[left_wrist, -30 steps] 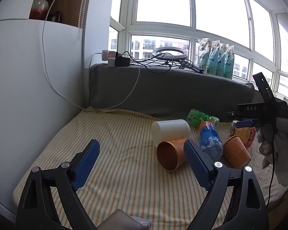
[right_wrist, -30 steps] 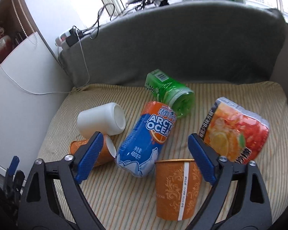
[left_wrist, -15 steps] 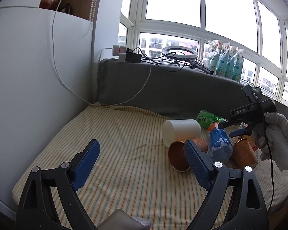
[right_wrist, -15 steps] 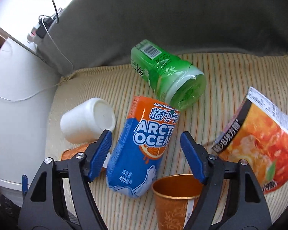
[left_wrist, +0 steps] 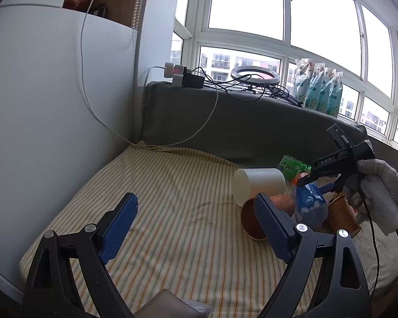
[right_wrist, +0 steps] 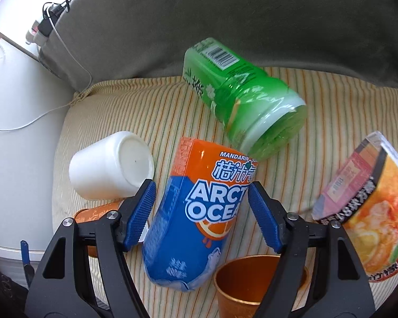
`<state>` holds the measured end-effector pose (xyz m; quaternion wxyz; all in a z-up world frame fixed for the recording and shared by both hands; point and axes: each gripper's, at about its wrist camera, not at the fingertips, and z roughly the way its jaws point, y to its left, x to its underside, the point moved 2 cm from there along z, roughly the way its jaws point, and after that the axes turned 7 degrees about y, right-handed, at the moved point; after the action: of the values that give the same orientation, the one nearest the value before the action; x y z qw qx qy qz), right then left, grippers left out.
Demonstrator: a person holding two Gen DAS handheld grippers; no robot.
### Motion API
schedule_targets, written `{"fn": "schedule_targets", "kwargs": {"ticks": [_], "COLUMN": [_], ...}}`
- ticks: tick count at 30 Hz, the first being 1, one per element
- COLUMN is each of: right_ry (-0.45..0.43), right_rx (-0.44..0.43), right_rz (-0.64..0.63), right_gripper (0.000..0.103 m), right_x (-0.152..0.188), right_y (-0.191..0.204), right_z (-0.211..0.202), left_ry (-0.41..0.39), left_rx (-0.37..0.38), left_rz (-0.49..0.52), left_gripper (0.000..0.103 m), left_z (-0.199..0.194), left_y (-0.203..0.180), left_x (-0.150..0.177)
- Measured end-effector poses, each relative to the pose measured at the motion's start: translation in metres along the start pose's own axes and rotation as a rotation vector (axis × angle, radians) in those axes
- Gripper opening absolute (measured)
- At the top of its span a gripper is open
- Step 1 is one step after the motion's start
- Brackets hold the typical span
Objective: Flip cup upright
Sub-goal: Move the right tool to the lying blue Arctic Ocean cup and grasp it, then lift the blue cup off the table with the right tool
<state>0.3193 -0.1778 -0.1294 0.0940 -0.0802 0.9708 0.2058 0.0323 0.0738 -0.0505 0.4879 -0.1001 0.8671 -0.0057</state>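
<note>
One bottle (right_wrist: 196, 222) reads "MANDARIN", "ARCT OCEA".

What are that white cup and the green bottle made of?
The white cup looks like matte opaque plastic, though it could be glazed ceramic: smooth, thick wall, no print. The green bottle seems thin clear-tinted plastic: light shines through it, and a printed film label wraps it.

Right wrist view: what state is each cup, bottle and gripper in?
White cup: on its side.
Orange cup beside it: on its side.
Copper cup: upright, mouth open.
Blue bottle: lying down.
Green bottle: lying down.
Right gripper: open around the blue bottle.
Left gripper: open, empty.
</note>
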Motion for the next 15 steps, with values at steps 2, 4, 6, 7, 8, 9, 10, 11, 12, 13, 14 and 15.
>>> {"fn": "schedule_targets", "kwargs": {"ticks": [2,4,6,7,8,9,10,11,12,13,14,15], "right_ry": [0.011,0.015,0.016,0.015,0.013,0.011,0.006,0.0,-0.006,-0.017,-0.025,-0.038], "right_rx": [0.011,0.005,0.001,0.0,-0.001,-0.002,-0.009,-0.017,-0.024,-0.031,-0.033,-0.037], "right_rz": [-0.008,-0.005,-0.002,-0.003,-0.004,-0.003,-0.002,-0.003,-0.007,-0.015,-0.019,-0.025], "right_gripper": [0.07,0.07,0.068,0.067,0.066,0.065,0.065,0.064,0.063,0.063,0.063,0.062], "right_x": [-0.002,-0.004,-0.006,-0.005,-0.004,-0.003,-0.002,0.001,0.002,0.004,0.006,0.008], "right_y": [0.001,0.0,0.0,0.0,-0.001,-0.001,-0.004,-0.006,-0.005,-0.004,-0.005,-0.005], "right_z": [0.005,0.009,0.01,0.01,0.009,0.008,0.005,0.002,0.0,-0.002,-0.006,-0.01], "left_ry": [0.0,0.0,0.0,0.0,0.0,-0.002,-0.003,-0.005,-0.005,-0.005,-0.005,-0.005], "left_rx": [-0.004,-0.008,-0.01,-0.01,-0.01,-0.009,-0.009,-0.009,-0.008,-0.008,-0.008,-0.009], "left_rz": [-0.003,-0.006,-0.007,-0.008,-0.009,-0.009,-0.008,-0.007,-0.006,-0.005,-0.004,-0.002], "left_gripper": [0.089,0.089,0.089,0.089,0.089,0.089,0.089,0.089,0.089,0.089,0.089,0.089], "left_z": [0.0,0.0,0.0,0.0,-0.001,-0.001,-0.001,-0.002,-0.002,-0.002,-0.002,-0.002], "left_y": [0.002,0.003,0.004,0.005,0.005,0.005,0.005,0.005,0.005,0.004,0.004,0.003], "left_x": [0.0,0.0,0.001,0.001,0.0,0.0,0.0,0.0,0.001,0.001,0.0,0.0]}}
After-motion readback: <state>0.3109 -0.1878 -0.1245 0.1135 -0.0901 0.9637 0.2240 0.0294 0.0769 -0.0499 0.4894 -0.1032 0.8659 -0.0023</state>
